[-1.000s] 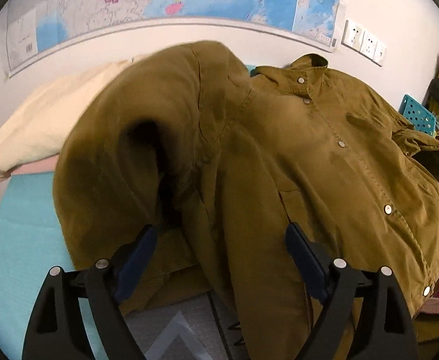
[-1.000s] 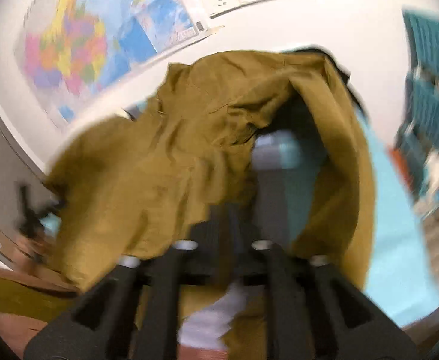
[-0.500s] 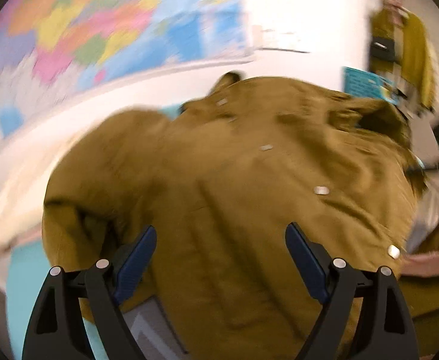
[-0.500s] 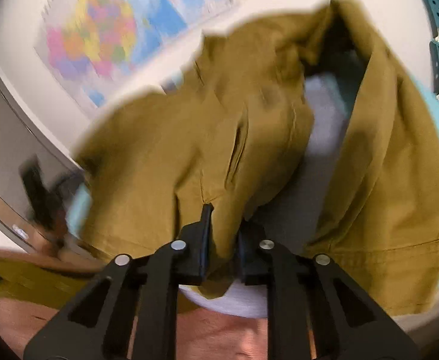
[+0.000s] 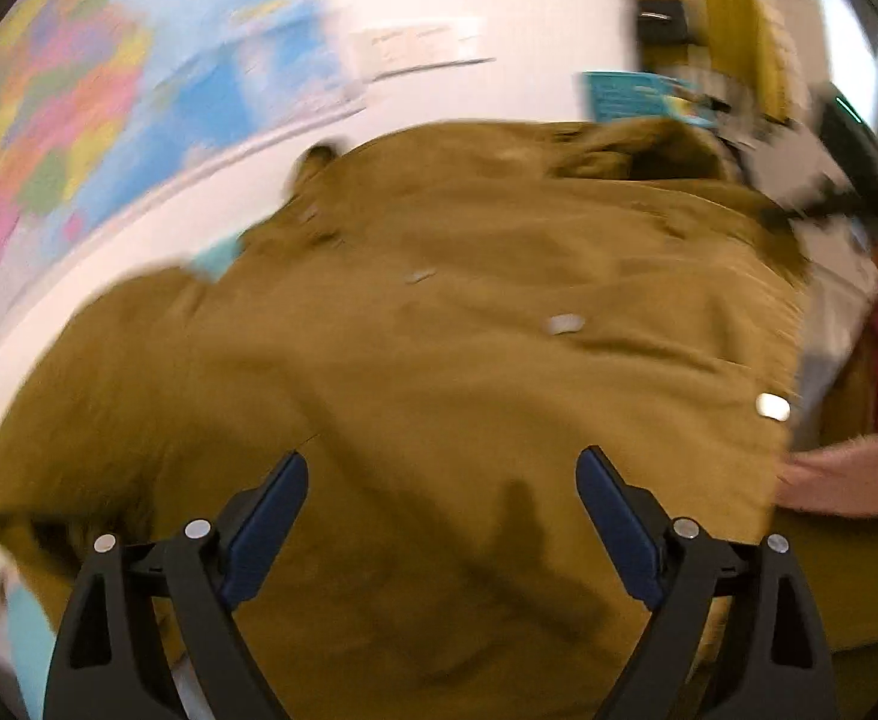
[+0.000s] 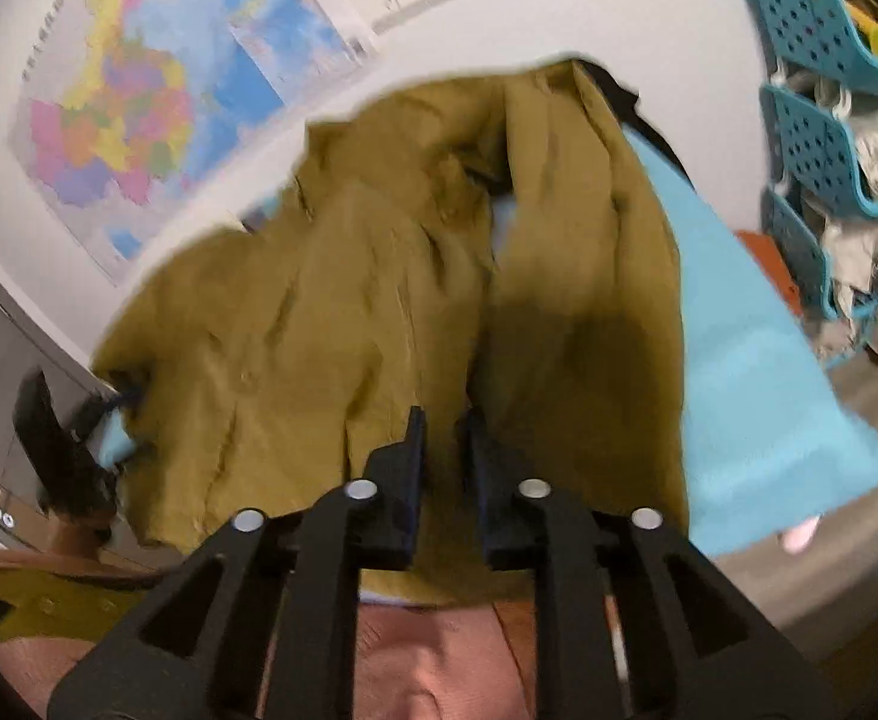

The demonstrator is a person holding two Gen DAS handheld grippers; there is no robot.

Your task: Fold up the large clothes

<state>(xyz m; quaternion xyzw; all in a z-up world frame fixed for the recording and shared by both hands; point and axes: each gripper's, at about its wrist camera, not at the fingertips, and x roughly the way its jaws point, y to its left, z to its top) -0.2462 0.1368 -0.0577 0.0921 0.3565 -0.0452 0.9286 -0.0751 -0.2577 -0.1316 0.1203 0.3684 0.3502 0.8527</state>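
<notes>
Compared with a second ago, the raised left flap of the olive jacket (image 5: 439, 372) has been dropped over the front, so that side looks folded in. The left hand-held gripper (image 5: 442, 516) is held wide open, nothing gripped. The right hand-held gripper (image 6: 444, 450) is pinched nearly closed on the jacket's near edge, spread over the blue-covered tabletop (image 6: 757, 372).

The jacket (image 6: 379, 300) lay spread across the frame's centre on the counter (image 6: 757, 396). A map (image 6: 157, 90) hung on the wall at upper left; stacked crates (image 6: 817, 138) stood at far right.
</notes>
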